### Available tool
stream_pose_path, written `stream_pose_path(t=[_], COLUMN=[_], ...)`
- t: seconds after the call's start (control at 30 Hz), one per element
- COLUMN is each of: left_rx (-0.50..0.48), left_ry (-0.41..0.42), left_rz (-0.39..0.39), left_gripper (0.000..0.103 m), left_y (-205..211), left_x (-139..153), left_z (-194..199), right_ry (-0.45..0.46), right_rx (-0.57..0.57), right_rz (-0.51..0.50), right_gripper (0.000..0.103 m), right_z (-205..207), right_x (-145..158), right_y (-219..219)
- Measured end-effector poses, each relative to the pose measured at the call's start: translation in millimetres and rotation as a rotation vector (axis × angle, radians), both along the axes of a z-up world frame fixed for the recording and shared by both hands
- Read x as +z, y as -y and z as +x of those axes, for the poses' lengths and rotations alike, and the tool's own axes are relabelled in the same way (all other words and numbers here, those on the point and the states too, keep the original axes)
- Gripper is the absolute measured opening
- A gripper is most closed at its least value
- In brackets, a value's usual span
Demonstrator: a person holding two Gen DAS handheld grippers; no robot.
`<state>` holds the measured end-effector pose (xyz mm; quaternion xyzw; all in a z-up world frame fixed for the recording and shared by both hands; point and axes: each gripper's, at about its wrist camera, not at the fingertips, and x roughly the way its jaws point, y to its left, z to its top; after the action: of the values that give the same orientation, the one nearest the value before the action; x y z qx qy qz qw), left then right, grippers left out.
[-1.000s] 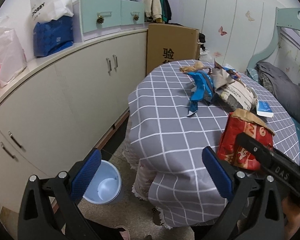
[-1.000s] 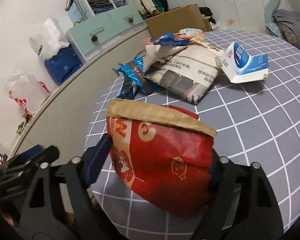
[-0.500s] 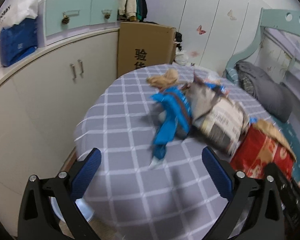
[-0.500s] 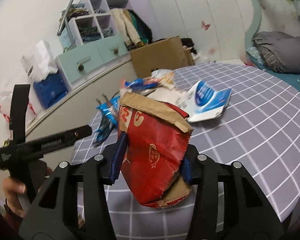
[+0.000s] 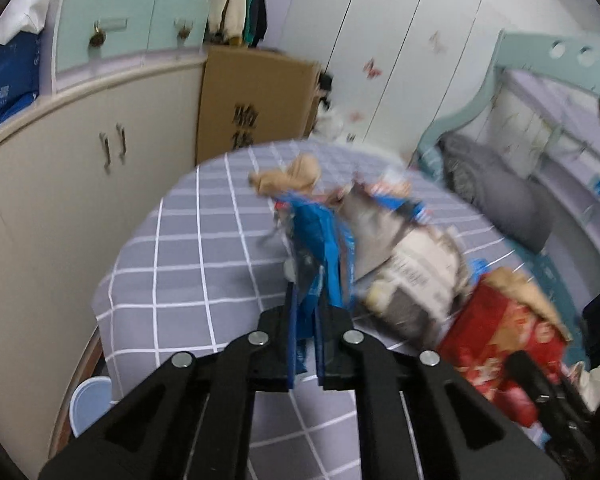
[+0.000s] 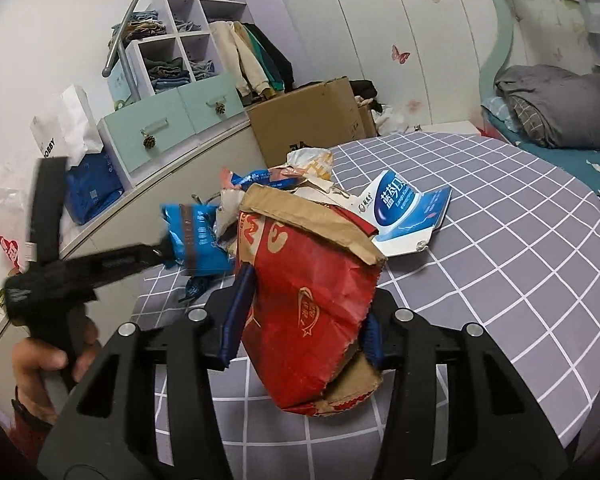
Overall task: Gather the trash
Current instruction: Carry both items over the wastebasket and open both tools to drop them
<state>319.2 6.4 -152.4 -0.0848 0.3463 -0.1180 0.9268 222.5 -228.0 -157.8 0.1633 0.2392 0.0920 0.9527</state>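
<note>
My left gripper (image 5: 304, 312) is shut on the lower end of a blue snack wrapper (image 5: 320, 240), which lies on the grey checked table (image 5: 188, 264). The right wrist view shows that left gripper (image 6: 162, 246) pinching the same blue wrapper (image 6: 196, 240), with a hand (image 6: 40, 360) on its handle. My right gripper (image 6: 304, 320) is shut on a red paper bag (image 6: 312, 280) with a torn brown top, and both pads press its sides. The red bag (image 5: 500, 332) shows at the right of the left wrist view.
A printed grey bag (image 5: 412, 276), crumpled tan paper (image 5: 292, 176) and a blue-and-white carton (image 6: 408, 208) lie mid-table. A pale blue bin (image 5: 88, 400) stands on the floor at the left of the table. A cardboard box (image 5: 256, 100) and cabinets (image 5: 60, 184) stand behind.
The left gripper swung from above the bin toward the table and closed on the blue wrapper. The right gripper closed on the red bag and tilted it up.
</note>
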Motion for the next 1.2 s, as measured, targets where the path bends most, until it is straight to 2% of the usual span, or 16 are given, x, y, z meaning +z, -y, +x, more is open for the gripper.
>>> stream_pose_path(t=[0.07, 0.17, 0.3, 0.43, 0.5, 0.67, 0.8, 0.93, 1.03, 1.2], left_rx=[-0.016, -0.031, -0.007, 0.064, 0.133, 0.302, 0.446, 0.539, 0.574, 0.627], left_ry=[0.031, 0.071, 0.116, 0.134, 0.128, 0.056, -0.034, -0.146, -0.259, -0.43], left_rz=[-0.031, -0.091, -0.129, -0.146, -0.142, -0.132, -0.068, -0.02, -0.005, -0.017], left_gripper=[0.001, 0.001, 0.001, 0.001, 0.0, 0.0, 0.0, 0.0, 0.001, 0.001], left_y=[-5, -17, -46, -89, -119, -191, -241, -280, -305, -331], left_x=[10, 22, 30, 25, 18, -10, -42, -86, -131, -195], left_z=[-12, -38, -76, -115, -133, -150, -153, -138, -119, -95], right_ry=[0.009, 0.028, 0.051, 0.063, 0.064, 0.042, -0.02, -0.124, -0.246, -0.416], right_rx=[-0.003, 0.006, 0.044, 0.123, 0.182, 0.346, 0.48, 0.57, 0.611, 0.63], right_rz=[0.0, -0.012, -0.028, -0.042, -0.051, -0.066, -0.092, -0.134, -0.178, -0.163], right_gripper=[0.047, 0.047, 0.047, 0.047, 0.047, 0.047, 0.047, 0.047, 0.047, 0.049], right_z=[-5, -13, -23, -24, -22, -10, 3, 22, 45, 76], right_x=[3, 12, 24, 36, 39, 32, 5, -45, -100, -179], right_y=[-3, -12, -35, -76, -106, -190, -265, -326, -367, -406])
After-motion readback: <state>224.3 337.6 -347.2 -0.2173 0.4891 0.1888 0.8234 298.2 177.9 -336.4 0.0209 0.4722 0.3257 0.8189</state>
